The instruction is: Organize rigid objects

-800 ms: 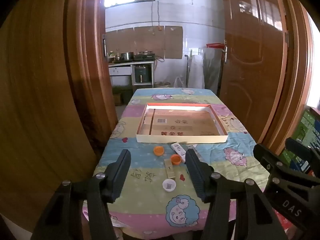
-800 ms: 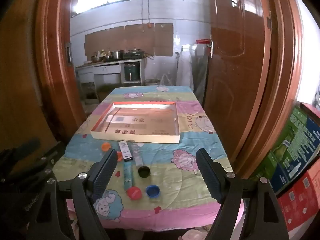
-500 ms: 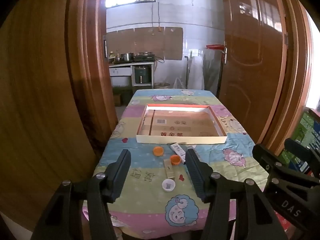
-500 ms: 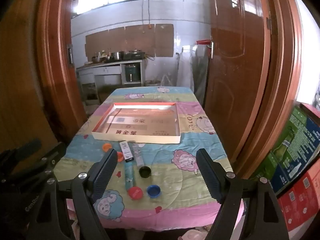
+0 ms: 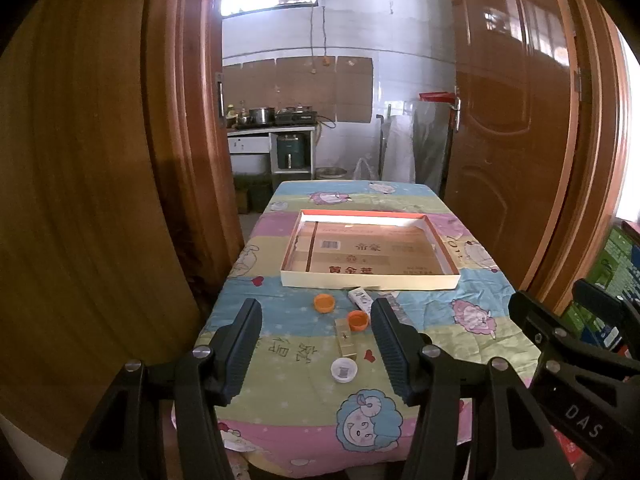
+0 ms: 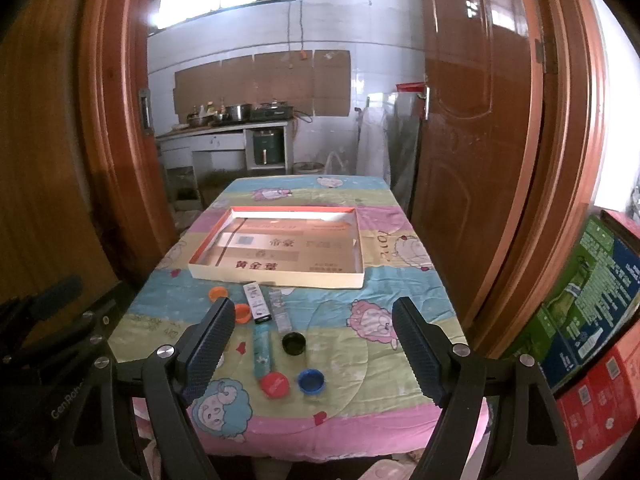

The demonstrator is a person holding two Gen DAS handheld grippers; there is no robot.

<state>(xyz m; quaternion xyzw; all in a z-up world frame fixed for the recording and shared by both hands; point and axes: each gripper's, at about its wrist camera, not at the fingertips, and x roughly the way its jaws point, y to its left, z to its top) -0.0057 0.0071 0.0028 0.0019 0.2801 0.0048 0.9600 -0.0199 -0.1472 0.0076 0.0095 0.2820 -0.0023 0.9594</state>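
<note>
Nothing on the tabletop (image 6: pixel 400 360) has shifted since the earlier frames. Both the left gripper (image 5: pixel 316 344) and right gripper (image 6: pixel 314 344) hang above its near edge, spread wide and empty. Bottle caps (image 6: pixel 274 384) and small boxes (image 6: pixel 256 302) lie between that edge and the shallow tray (image 6: pixel 280 278) at mid-table.

Open table at the near edge, clutter in the middle

Caps (image 6: pixel 274 384) and small boxes (image 6: pixel 256 303) crowd the table (image 6: pixel 400 376) before the shallow tray (image 6: pixel 280 278); its right side lies bare, while wooden doors (image 6: pixel 476 140) seem to hem both flanks closely.
</note>
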